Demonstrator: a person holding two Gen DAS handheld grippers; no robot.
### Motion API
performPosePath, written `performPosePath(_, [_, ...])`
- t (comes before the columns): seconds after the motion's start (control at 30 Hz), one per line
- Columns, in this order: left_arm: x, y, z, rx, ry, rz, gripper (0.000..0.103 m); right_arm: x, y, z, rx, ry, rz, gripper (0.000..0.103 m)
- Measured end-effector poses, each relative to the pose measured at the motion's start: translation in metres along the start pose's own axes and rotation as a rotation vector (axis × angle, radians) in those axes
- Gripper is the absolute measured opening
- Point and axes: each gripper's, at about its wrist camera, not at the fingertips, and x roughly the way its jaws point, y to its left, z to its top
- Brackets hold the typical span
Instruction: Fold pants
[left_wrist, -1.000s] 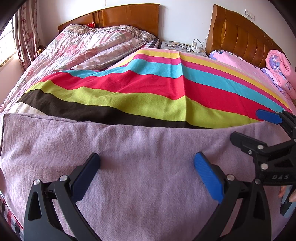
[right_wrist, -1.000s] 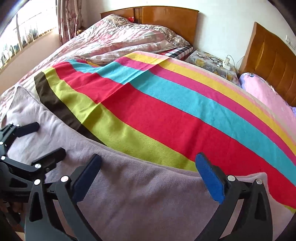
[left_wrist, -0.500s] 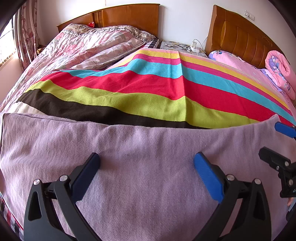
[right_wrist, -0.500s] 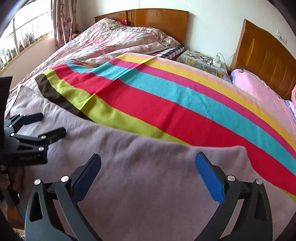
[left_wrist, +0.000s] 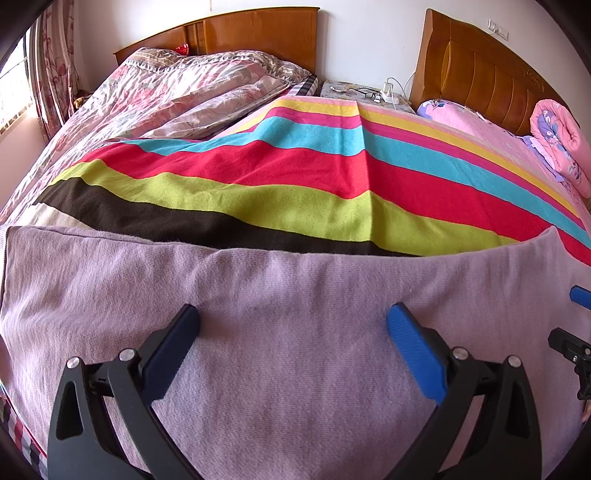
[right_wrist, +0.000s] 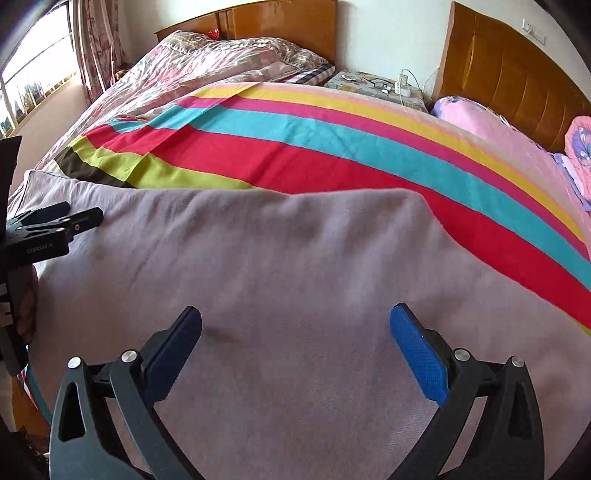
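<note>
Beyond the pants (left_wrist: 280, 332), toward the headboards, a striped blanket (left_wrist: 295, 184) covers the bed: brown band nearest the garment, then lime, red, turquoise, pink and yellow. Its far-left corner is folded back on itself in the right wrist view (right_wrist: 207, 110). Left of the blanket lies a rumpled floral quilt (left_wrist: 177, 92), reaching up to a wooden headboard (left_wrist: 236, 29). Right of the blanket a pink sheet (left_wrist: 480, 125) runs up to a second wooden headboard (left_wrist: 487, 74), with a rolled pink quilt (left_wrist: 557, 140) at its far right. Between the two headboards sits a nightstand (left_wrist: 354, 88) carrying glasses (left_wrist: 364, 92) and a white charger with cords (left_wrist: 388, 88). White wall behind; window and floral curtain (right_wrist: 96, 40) at far left. The pants, pale lilac knit, are spread flat over the near edge of the blanket, their far edge lying across the brown and lime bands; nothing rests on them. Left gripper (left_wrist: 291, 328) hovers low over the left half of the garment, blue pads wide apart, nothing between them. Right gripper (right_wrist: 295, 328) hovers over the right half, pads likewise wide apart and empty. From the right wrist view the left gripper shows at the left edge (right_wrist: 55, 221), a hand (right_wrist: 27, 306) on its handle. From the left wrist view only the tips of the right gripper (left_wrist: 576, 314) show at the right edge.
</note>
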Motion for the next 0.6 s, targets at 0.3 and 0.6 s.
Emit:
performPosePath(0.3, [-0.020, 0.014, -0.004, -0.046, -0.037, -0.049, 0.102, -0.009, -0.044, -0.016, 0.080, 0.002, -0.059, 0.099])
performPosePath(0.6, [-0.139, 0.187, -0.086, -0.471, -0.265, -0.016, 0.101, -0.036, -0.069, -0.007, 0.178, -0.095, -0.108, 0.099])
